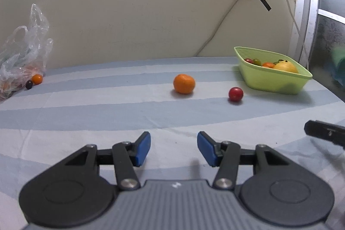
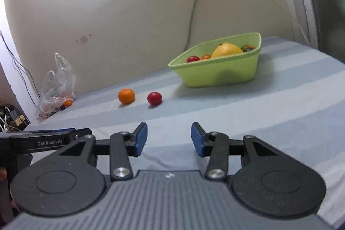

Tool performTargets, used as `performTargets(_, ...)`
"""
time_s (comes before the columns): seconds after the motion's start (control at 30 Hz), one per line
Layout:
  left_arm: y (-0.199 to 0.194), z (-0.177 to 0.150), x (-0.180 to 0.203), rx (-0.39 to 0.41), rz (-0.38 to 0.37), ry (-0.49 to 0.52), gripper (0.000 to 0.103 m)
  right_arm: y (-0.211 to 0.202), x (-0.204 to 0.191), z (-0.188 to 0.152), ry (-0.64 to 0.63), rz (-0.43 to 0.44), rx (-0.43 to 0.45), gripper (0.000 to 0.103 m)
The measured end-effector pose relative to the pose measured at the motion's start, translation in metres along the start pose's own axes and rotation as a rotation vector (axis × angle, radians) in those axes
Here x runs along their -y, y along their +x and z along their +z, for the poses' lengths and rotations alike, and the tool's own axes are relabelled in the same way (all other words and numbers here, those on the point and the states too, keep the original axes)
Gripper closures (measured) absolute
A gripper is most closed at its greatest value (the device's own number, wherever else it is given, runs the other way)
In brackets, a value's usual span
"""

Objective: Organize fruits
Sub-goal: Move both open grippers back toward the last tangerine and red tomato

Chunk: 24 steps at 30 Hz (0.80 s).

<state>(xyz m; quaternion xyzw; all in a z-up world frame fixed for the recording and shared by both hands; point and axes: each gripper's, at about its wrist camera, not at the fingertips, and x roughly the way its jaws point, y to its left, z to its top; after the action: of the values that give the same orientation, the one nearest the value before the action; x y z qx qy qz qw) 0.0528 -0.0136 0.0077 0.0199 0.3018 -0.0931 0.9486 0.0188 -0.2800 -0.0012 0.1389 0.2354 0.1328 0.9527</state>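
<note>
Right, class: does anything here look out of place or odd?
Yes. An orange and a red fruit lie loose on the striped cloth, outside the green basket that holds the other fruit. Two small fruits, one orange, one dark, sit beside the plastic bag.

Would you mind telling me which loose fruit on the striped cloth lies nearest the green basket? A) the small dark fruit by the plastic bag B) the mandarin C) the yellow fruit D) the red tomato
D: the red tomato lies on the cloth just short of the green basket, while the mandarin sits farther off and the small dark fruit lies by the plastic bag.
</note>
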Motion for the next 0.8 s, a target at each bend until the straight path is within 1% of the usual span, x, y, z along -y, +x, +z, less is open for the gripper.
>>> performTargets(0.17, -0.002, -0.004, 0.001, 0.0, -0.008, -0.001, 0.054, 0.001, -0.004, -0.004, 0.007, -0.019, -0.007, 0.056)
performTargets(0.5, 0.003, -0.005, -0.006, -0.006, 0.001, -0.014, 0.051, 0.012, -0.025, -0.011, -0.071, -0.006, -0.057, 0.056)
performTargets(0.8, 0.008, -0.005, -0.013, -0.017, -0.029, -0.048, 0.05, 0.019, -0.037, -0.014, -0.094, -0.001, -0.075, 0.055)
